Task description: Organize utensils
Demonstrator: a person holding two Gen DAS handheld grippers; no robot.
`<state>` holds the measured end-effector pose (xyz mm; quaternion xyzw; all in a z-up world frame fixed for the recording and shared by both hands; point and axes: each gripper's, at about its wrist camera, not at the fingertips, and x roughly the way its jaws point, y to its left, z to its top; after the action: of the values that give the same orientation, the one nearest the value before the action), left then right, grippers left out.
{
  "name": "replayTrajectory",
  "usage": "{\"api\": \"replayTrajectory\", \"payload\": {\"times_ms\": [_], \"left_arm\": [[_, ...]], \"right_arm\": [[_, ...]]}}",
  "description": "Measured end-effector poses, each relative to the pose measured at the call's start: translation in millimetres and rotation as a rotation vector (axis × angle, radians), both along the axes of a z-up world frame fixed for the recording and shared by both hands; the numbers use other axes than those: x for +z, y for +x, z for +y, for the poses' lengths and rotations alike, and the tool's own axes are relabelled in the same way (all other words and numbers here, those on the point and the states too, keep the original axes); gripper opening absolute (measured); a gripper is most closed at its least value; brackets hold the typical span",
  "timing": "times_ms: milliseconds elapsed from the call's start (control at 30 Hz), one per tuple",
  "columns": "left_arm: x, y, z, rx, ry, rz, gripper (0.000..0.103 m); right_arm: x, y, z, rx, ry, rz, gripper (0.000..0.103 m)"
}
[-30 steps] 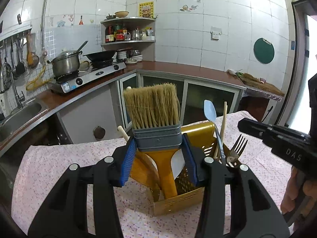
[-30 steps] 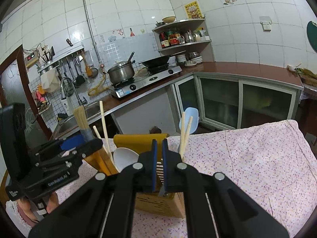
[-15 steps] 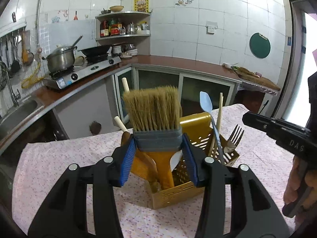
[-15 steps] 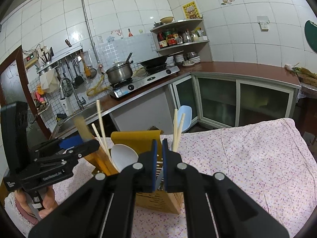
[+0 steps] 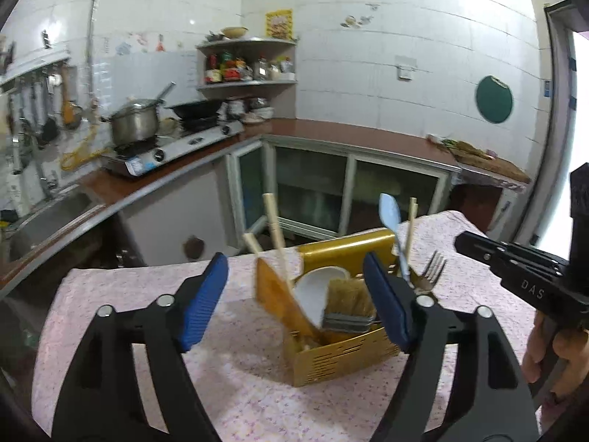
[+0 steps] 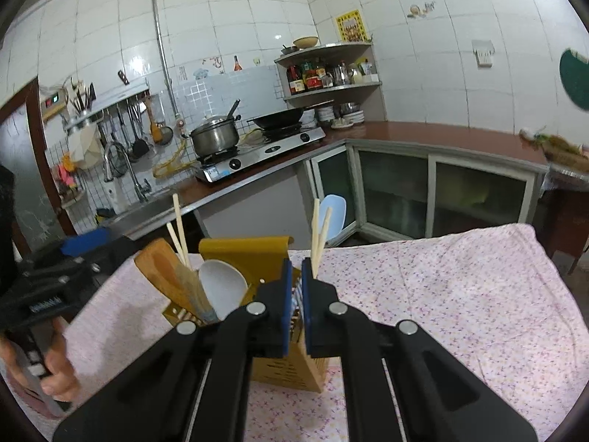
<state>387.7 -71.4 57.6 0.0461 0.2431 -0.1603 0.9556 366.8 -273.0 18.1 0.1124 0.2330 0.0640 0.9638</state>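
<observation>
While your left gripper [image 5: 296,296] hangs wide open with nothing in it, the brush [image 5: 348,305] stands bristles-up in the gold caddy [image 5: 342,355] just ahead between its fingers. Crowded beside the brush are a white spoon [image 5: 313,291], a wooden spatula [image 5: 279,294] and chopsticks [image 5: 274,228]; a fork [image 5: 430,270] sits beyond your right finger. Your right gripper [image 6: 296,305] is nearly closed, seemingly empty, with the caddy's corner right behind its tips. Floral cloth [image 6: 441,294] surrounds everything.
</observation>
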Motion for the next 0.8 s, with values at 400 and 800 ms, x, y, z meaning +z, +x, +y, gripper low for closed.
{"api": "replayTrajectory", "payload": {"times_ms": [400,800], "left_arm": [[-10,-67,45,0.170,0.006,-0.070,0.098],[-17,-137,82,0.263,-0.037,-0.038,0.098]], "right_arm": [[-13,-41,26,-0.008,-0.048,-0.026,0.050],[-10,-117,53,-0.034,-0.133,-0.086,0.091]]}}
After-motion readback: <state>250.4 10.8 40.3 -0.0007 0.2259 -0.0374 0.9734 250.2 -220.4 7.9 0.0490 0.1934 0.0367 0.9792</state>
